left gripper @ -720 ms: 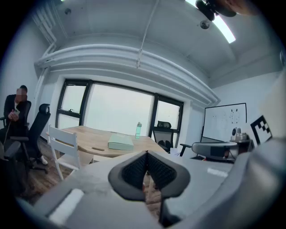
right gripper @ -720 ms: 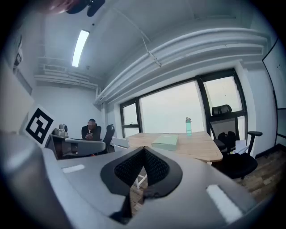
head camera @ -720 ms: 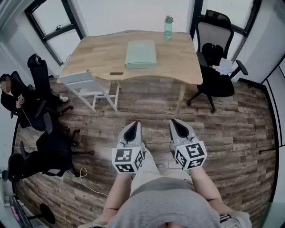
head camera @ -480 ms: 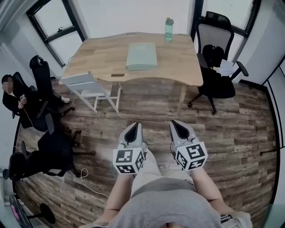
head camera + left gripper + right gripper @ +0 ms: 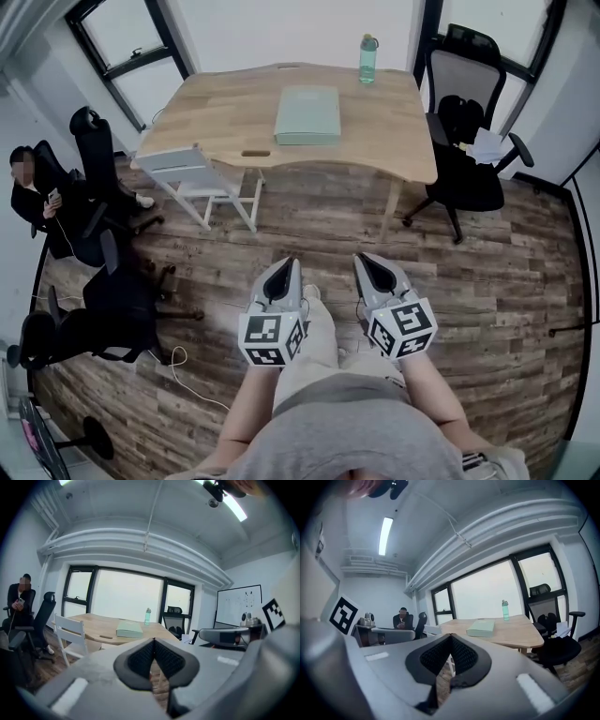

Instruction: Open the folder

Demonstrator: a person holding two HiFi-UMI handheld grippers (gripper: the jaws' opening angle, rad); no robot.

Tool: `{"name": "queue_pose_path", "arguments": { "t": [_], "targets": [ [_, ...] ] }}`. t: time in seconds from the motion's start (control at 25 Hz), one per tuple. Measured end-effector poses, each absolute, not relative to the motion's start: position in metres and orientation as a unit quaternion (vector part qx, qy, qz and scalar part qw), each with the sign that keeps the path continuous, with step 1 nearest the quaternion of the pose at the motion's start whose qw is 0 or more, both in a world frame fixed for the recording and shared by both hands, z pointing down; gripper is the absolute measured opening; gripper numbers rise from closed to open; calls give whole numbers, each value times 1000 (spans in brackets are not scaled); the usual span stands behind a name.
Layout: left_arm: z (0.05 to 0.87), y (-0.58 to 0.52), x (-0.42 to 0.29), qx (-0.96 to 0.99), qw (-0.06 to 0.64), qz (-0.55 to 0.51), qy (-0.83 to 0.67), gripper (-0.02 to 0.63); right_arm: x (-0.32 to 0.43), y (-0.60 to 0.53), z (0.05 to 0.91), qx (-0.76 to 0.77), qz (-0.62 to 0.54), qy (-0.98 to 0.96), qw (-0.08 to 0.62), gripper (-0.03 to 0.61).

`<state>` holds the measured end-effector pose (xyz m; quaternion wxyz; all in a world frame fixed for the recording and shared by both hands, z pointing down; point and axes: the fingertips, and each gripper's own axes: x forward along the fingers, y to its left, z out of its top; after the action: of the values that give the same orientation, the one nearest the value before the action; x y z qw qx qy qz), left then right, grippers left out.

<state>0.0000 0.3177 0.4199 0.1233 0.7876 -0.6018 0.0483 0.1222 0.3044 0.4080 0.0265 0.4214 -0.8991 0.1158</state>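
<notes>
A pale green folder (image 5: pixel 307 114) lies closed and flat on the wooden table (image 5: pixel 216 117) across the room; it also shows as the folder (image 5: pixel 129 629) in the left gripper view and the folder (image 5: pixel 481 628) in the right gripper view. My left gripper (image 5: pixel 284 268) and right gripper (image 5: pixel 364 259) are held side by side in front of my body, over the floor and well short of the table. Both point toward the table. Each pair of jaws is shut, pads touching, with nothing between them.
A green water bottle (image 5: pixel 367 58) stands at the table's far edge. A white chair (image 5: pixel 192 183) sits at the table's near left, a black office chair (image 5: pixel 466 141) at its right. A seated person (image 5: pixel 37 202) and more black chairs (image 5: pixel 108 314) are at the left. A cable (image 5: pixel 183 375) lies on the wood floor.
The table and folder have shifted slightly right and up in the head view as I step closer. Both grippers keep their place before my body, jaws still shut.
</notes>
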Motion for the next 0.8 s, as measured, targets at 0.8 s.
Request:
{"name": "queue_pose_path", "arguments": {
  "t": [0.8],
  "targets": [
    [431, 192, -36, 789, 106, 68, -602, 3, 98, 172, 417, 433, 128, -892, 38, 0]
  ]
}}
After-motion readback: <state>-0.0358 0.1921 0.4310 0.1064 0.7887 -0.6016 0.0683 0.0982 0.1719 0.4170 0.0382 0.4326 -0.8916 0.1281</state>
